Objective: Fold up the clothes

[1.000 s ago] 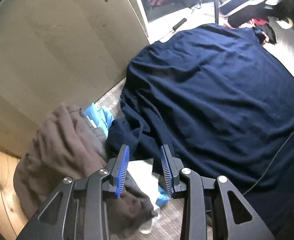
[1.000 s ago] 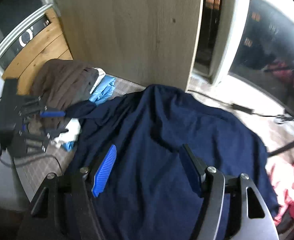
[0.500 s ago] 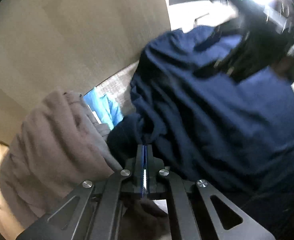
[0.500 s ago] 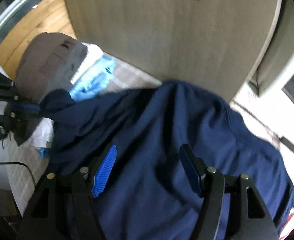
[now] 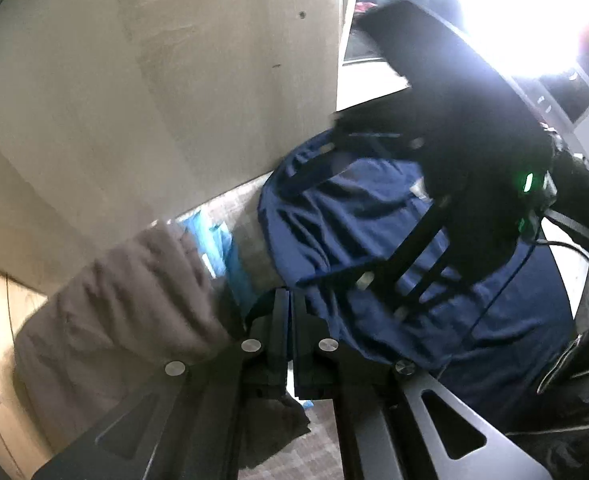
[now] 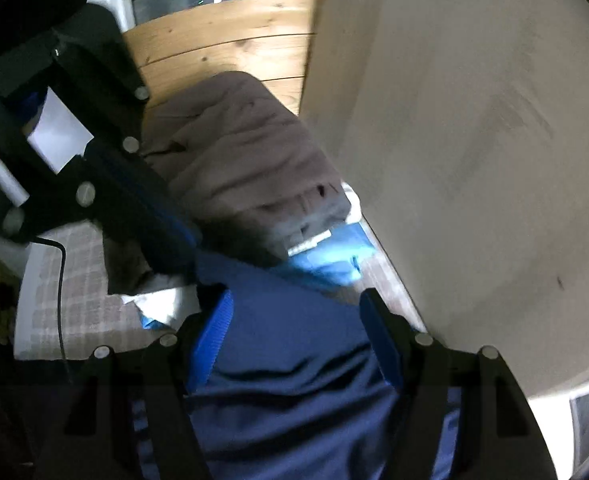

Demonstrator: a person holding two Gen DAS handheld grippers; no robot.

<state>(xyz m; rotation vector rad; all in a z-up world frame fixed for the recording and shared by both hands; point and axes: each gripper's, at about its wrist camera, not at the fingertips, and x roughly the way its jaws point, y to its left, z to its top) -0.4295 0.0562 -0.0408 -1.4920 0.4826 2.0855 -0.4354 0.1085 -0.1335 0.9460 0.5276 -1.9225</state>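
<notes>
Your left tool [image 5: 288, 308] pinches the navy shirt's [image 5: 358, 216] edge beside the brown garment [image 5: 126, 304]; your right tool [image 6: 294, 336] hovers spread over it. Lift evenly, keeping the fold taut.

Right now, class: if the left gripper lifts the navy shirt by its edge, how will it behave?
The navy shirt will likely droop: it lies in soft wrinkles. It probably weighs little, being thin. It may drag the light blue cloth beside it.
</notes>
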